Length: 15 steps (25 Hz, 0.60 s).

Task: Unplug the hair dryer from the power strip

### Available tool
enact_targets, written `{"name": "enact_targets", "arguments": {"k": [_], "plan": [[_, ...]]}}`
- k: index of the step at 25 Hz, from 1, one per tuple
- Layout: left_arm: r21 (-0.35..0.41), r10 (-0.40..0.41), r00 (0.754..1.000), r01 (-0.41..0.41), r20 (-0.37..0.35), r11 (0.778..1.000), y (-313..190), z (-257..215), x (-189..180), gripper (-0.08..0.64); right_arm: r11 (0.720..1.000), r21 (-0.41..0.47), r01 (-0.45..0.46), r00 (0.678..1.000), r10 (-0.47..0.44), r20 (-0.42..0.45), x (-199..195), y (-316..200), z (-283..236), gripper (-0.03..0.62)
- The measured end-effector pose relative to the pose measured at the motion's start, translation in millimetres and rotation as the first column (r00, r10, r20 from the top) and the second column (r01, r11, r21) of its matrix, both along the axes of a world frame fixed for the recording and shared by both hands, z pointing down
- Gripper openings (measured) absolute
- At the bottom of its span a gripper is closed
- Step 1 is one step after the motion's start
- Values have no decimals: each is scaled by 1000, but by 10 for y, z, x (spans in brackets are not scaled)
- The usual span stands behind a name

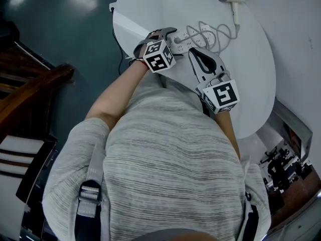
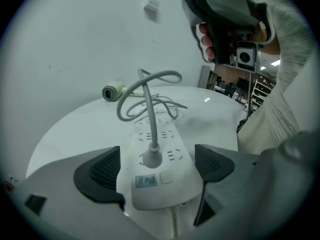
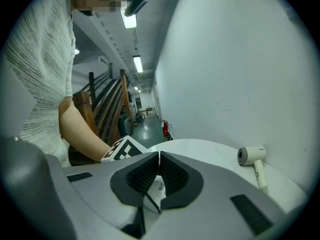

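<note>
Hair dryer plug [image 2: 151, 156] sat unpulled in the power strip [image 2: 167, 134]; left gripper [image 2: 156, 173], fingers apart, straddled the strip's near end; right gripper [image 3: 158, 176] held its fingers together, empty.

1. A round white table [image 1: 253, 79] is placed by a plain white wall [image 1: 301, 29].
2. The floor [image 1: 60, 29] is finished in glossy dark teal.
3. A wooden stair railing [image 1: 30, 87] is noted at the left.
4. Ceiling strip lights [image 3: 137, 63] are lit along a corridor.

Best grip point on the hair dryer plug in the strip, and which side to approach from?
Pinch the round plug low, just above the power strip, coming from above with jaws across its sides. It stands upright in the socket and the cord leaves its top, so gripping the cord would likely just bend it.
</note>
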<state>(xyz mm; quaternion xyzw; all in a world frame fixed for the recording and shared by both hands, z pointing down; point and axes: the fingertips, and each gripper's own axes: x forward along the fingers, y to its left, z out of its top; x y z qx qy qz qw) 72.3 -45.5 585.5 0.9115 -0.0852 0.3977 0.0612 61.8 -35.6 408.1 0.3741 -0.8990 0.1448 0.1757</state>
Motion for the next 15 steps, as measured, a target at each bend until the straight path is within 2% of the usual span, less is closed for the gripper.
{"name": "enact_targets", "arguments": {"k": [3, 7, 12, 15], "plan": [[-19, 4, 1000, -4, 24, 1000, 10, 119, 19, 456, 1000, -14, 3, 1000, -3, -8, 3, 11, 36, 28], [-57, 18, 1000, -17, 22, 998, 55, 202, 78, 456, 998, -70, 7, 999, -10, -31, 13, 52, 182, 28], [-37, 0, 999, -2, -52, 999, 70, 223, 106, 459, 985, -174, 4, 998, -15, -62, -29, 72, 453, 28], [-41, -14, 997, 11, -73, 999, 63, 216, 110, 458, 973, -230, 2, 997, -19, -71, -83, 42, 642, 29]]}}
